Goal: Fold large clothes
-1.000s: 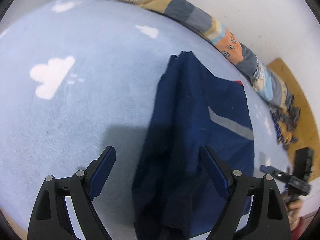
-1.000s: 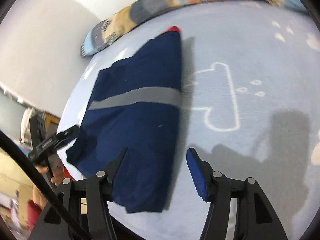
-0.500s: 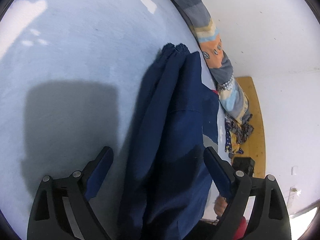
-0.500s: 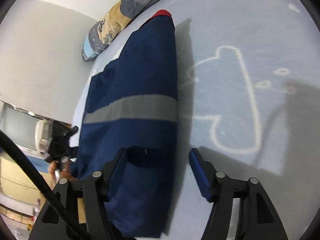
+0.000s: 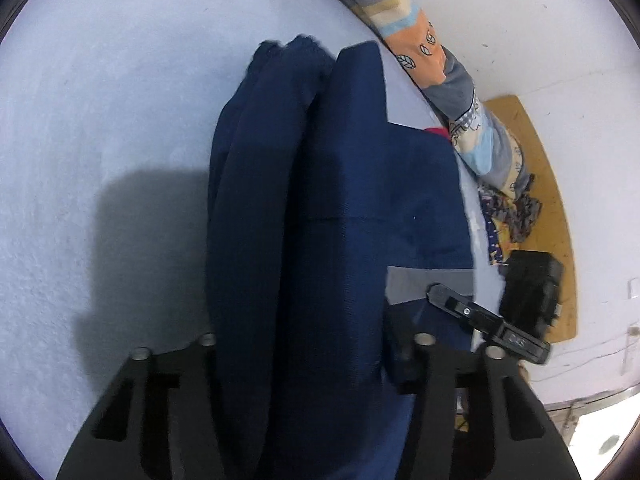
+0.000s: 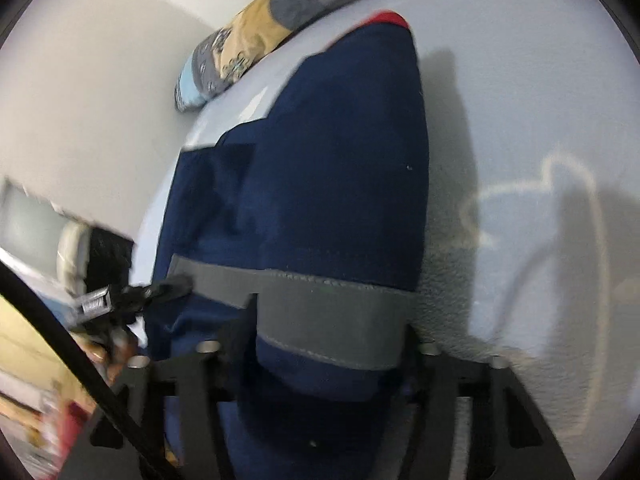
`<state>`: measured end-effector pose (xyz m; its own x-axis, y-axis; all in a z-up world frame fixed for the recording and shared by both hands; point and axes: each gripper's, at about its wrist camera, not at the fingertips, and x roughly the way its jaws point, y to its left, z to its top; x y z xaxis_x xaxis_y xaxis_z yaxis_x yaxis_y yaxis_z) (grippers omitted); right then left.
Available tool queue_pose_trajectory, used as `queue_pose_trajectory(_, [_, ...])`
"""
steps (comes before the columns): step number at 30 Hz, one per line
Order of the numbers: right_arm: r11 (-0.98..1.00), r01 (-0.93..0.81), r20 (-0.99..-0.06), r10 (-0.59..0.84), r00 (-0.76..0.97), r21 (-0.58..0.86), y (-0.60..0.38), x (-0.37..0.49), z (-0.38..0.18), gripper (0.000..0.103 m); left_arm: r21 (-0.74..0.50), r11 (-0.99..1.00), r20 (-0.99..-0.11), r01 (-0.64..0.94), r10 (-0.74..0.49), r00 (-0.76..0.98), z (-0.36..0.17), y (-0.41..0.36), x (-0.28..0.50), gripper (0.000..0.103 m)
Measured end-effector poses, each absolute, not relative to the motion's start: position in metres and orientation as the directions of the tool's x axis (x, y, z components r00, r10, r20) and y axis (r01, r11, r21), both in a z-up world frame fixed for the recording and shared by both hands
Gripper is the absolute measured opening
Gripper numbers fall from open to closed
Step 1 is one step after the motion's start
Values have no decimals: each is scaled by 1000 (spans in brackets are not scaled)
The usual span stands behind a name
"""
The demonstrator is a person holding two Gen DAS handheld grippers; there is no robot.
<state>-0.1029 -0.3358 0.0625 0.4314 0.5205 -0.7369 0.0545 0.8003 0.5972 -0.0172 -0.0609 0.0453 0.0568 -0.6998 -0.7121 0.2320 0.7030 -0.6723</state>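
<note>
Navy blue cloth fills the space between both pairs of jaws. The left gripper (image 5: 308,344) has its jaws spread wide with a thick bundle of the jacket (image 5: 340,200) bulging between them; the fingertips are buried under the fabric, so whether they pinch it I cannot tell. The right gripper (image 6: 320,356) stands the same way, jaws wide, the jacket (image 6: 320,184) and its grey band (image 6: 328,316) swelling up between them, tips hidden.

There is one jacket, folded lengthwise into a long narrow stack on the pale blue bed (image 5: 100,140). Its long axis runs straight away from each gripper, and a red patch (image 6: 390,19) shows at its far end. In the left view several rolled layers lie side by side along that axis.

One patchwork quilt (image 5: 440,76) lies bunched along the bed's far edge against the white wall (image 5: 540,32). Two grippers, one beside the other at the near end of the jacket.
</note>
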Motion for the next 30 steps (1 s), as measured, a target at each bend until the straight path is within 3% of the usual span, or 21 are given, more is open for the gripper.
queue_pose_trajectory(5, [868,-18,-761,445,473,496,-327,-118,100,40,-634,715,-721,296,-684,108,75,-76,-30,30])
queue_pose_trajectory(12, [891,-22,-740,389,549,453,-375,-159,156,39,-682,635,-654,362,-752,87,115,-127,-52,30])
queue_pose_trajectory(17, [888,58,-758,353,548,456,-433,-199,170,39,-653,618,-682,438,-731,14,121,-180,-78,32])
queue_pose_trajectory(19, [889,110,-778,323,538,445,-453,-208,158,42,-610,656,-733,443,-681,-1,105,-199,-85,35])
queue_pose_trajectory(22, [890,257,-857,231,461,378,-470,-204,121,56,-496,739,-820,457,-571,33,89,-214,-91,51])
queue_pose_trajectory(24, [877,334,-891,193,411,345,-484,-215,108,57,-441,750,-837,493,-542,75,104,-215,-96,52])
queue_pose_trajectory(30, [911,302,-845,85,528,281,-477,-266,176,56,-205,776,-819,596,-469,330,160,-187,-140,56])
